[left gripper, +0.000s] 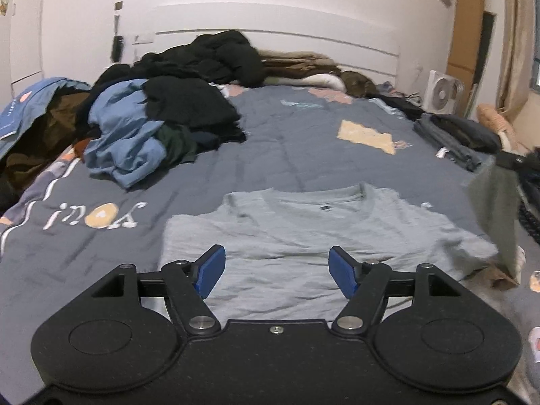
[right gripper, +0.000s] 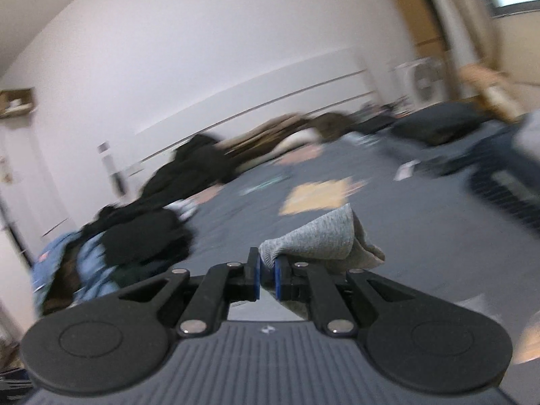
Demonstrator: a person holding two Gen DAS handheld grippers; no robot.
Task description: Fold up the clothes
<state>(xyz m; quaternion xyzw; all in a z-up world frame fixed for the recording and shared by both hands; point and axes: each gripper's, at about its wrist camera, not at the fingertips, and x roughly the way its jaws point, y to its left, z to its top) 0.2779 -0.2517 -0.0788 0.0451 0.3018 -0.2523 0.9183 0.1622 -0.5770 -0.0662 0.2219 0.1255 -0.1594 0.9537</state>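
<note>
Grey T-shirt (left gripper: pixel 303 233) lies flat on the bed (left gripper: pixel 270 141), neck away from me, and I judge I am mid-fold: my right gripper (right gripper: pixel 267 275) has its jaws clamped on a pinch of grey fabric, while my left gripper (left gripper: pixel 274 270) hangs over the shirt, jaws apart and empty. Next I should lay the lifted part across the body and release. The right view is smeared, so which part I hold is unclear.

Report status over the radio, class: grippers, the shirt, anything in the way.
Left gripper open, empty, above grey T-shirt. Right gripper shut on its lifted edge. Unfolded clothes pile sits well clear on the bed.
</note>
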